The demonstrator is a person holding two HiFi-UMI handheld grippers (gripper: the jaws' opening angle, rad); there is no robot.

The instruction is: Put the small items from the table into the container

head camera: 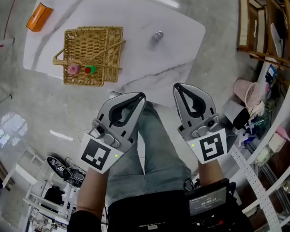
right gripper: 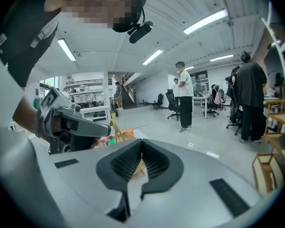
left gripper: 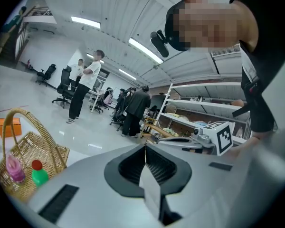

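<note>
Both grippers are held back from the table's near edge, above the person's lap.

- Left gripper [head camera: 141, 97]: jaws pressed together, nothing between the pads.
- Right gripper [head camera: 177, 87]: the same, closed and empty.
- White marble table [head camera: 135, 13]: wicker basket [head camera: 87, 37] on the left half, handle up.
- Already in the basket, at its near side: a pink bottle [head camera: 73, 69] and a green bottle with a red cap [head camera: 90, 70].
- Still out: a small silver round item [head camera: 157, 35], alone on bare top between the basket and the right corner.
- An orange box [head camera: 39, 17] lies at the far-left corner.

Handling, as a judgement: the silver piece looks hard, smooth and light, so it is likely to skid or pop out of a pinch. Take it low across its sides with the pads square.
</note>
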